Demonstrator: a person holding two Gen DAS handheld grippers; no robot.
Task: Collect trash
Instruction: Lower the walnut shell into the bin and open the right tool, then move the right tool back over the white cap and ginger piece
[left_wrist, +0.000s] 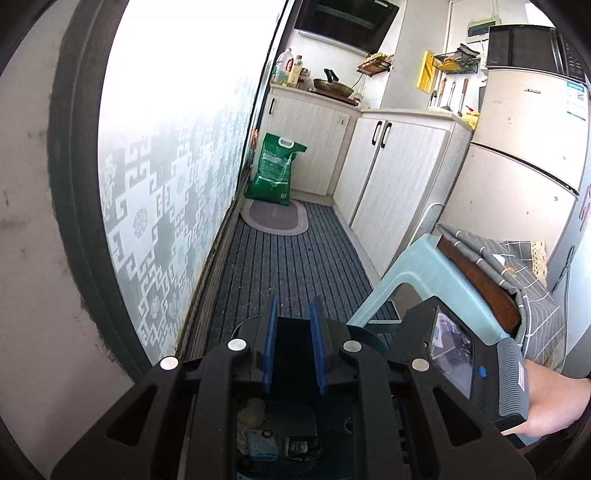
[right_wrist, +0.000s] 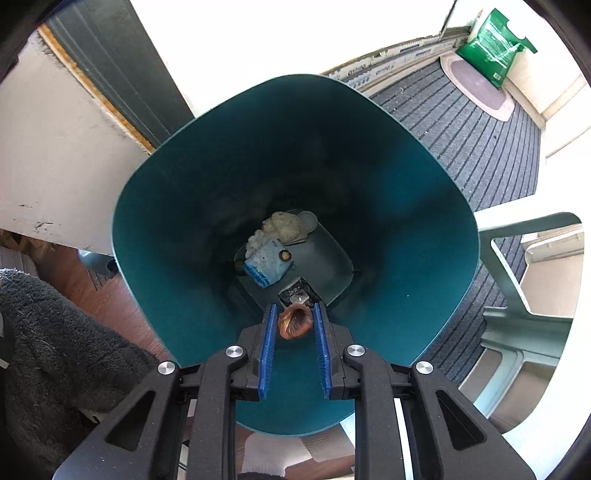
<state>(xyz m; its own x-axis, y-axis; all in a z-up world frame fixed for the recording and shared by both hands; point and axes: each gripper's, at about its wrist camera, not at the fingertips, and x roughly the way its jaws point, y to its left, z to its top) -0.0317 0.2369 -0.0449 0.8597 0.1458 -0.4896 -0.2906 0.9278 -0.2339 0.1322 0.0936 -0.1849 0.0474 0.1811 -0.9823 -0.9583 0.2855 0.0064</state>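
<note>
A teal trash bin (right_wrist: 177, 206) stands open directly under my right gripper (right_wrist: 294, 309). That gripper is shut on a brown crumpled scrap (right_wrist: 294, 325) held over the bin's mouth. On the bin's floor lie a blue-and-white tissue pack (right_wrist: 267, 264), a whitish crumpled wad (right_wrist: 284, 227) and a dark wrapper (right_wrist: 295, 293). My left gripper (left_wrist: 294, 307) points out along the kitchen floor, its blue pads close together with nothing between them. Beneath its frame the bin's trash (left_wrist: 258, 432) shows dimly. A hand (left_wrist: 546, 402) holds the right gripper's body (left_wrist: 458, 350) at the lower right.
A pale green plastic stool (left_wrist: 424, 266) stands right beside the bin, with a grey checked cloth (left_wrist: 517, 266) behind it. Farther off are white cabinets (left_wrist: 399, 170), a fridge (left_wrist: 524, 140), a green sack (left_wrist: 275, 170) and an oval mat (left_wrist: 275, 218). A patterned glass door (left_wrist: 166, 184) runs along the left.
</note>
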